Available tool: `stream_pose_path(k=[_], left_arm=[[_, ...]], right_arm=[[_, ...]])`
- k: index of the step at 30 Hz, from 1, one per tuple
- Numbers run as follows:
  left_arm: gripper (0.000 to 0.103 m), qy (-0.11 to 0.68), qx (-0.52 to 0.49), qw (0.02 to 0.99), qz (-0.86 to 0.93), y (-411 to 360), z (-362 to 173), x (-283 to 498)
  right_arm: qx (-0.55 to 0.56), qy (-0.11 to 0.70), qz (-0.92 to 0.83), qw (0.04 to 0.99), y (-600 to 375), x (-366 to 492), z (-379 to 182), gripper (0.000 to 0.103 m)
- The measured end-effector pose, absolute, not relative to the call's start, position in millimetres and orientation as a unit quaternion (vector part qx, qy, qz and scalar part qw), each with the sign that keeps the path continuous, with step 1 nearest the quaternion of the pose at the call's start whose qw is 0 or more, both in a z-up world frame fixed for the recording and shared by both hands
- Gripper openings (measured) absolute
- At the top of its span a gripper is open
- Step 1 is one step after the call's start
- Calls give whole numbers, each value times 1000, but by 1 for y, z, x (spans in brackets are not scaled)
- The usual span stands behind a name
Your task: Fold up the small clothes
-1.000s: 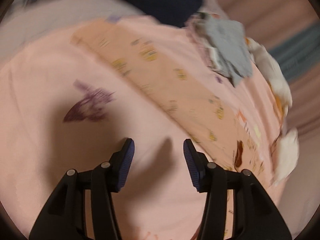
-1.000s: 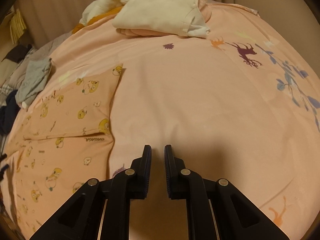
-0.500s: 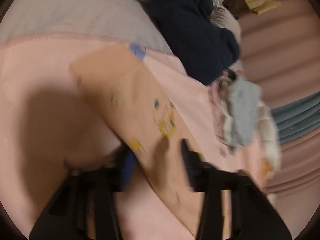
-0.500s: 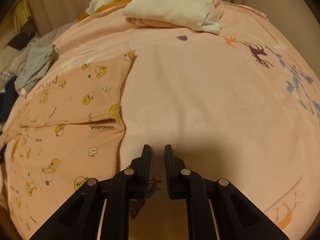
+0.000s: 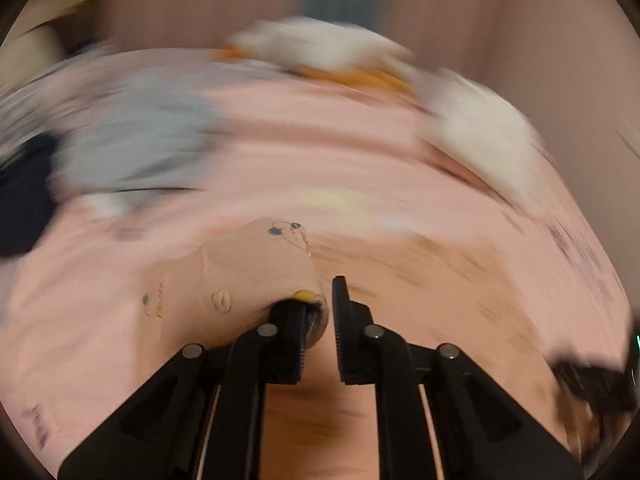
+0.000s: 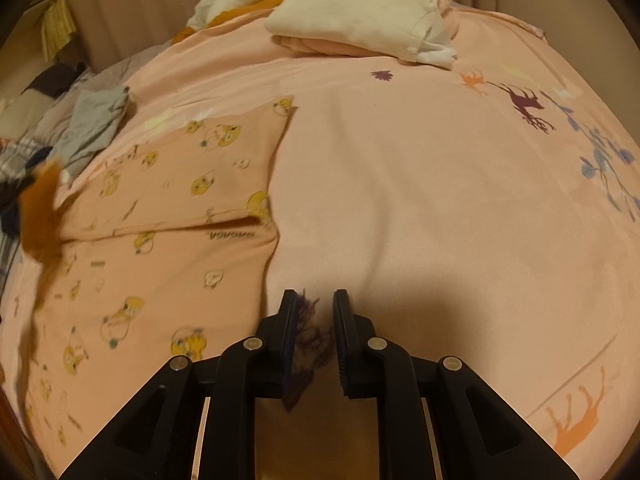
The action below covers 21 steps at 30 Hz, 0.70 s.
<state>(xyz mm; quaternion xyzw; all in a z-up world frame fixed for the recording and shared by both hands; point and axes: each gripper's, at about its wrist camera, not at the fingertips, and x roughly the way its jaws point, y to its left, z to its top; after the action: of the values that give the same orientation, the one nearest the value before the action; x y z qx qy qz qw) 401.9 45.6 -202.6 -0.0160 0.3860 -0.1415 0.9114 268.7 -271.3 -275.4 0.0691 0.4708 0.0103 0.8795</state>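
1. The left hand-held gripper has a bunched corner of the garment against one pad, jaws narrowly apart.
2. The right hand-held gripper is opening, empty, over the bed.
3. The garment lies along the bed's left edge.

Peach garment, yellow cartoon print; pink bedsheet, purple deer motif.
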Motion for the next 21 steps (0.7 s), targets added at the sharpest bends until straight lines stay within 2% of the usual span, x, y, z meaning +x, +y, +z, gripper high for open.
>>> stream_pose_path(k=[3, 5, 7, 9, 13, 16, 17, 18, 21], left_arm=[[18, 441, 46, 884, -147, 2, -224, 394], [23, 456, 68, 881, -110, 9, -234, 394], [40, 469, 62, 878, -74, 30, -238, 385], [47, 479, 26, 876, -53, 62, -238, 380], [49, 478, -2, 878, -13, 111, -242, 353], [50, 498, 11, 867, -8, 127, -260, 339], [50, 502, 1, 864, -16, 128, -266, 337], [50, 507, -14, 862, -21, 130, -272, 337], [53, 511, -74, 856, -28, 137, -287, 338]], right_arm=[[70, 479, 20, 875, -275, 267, -274, 17], [79, 484, 23, 871, -280, 266, -271, 23], [84, 484, 26, 871, -283, 263, -268, 27], [83, 482, 32, 872, -282, 263, -263, 32], [98, 471, 64, 874, -267, 275, -247, 36], [86, 457, 102, 879, -232, 299, -229, 52], [69, 451, 117, 882, -213, 310, -222, 62], [54, 447, 132, 883, -196, 319, -218, 65], [28, 454, 186, 871, -127, 356, -208, 65]])
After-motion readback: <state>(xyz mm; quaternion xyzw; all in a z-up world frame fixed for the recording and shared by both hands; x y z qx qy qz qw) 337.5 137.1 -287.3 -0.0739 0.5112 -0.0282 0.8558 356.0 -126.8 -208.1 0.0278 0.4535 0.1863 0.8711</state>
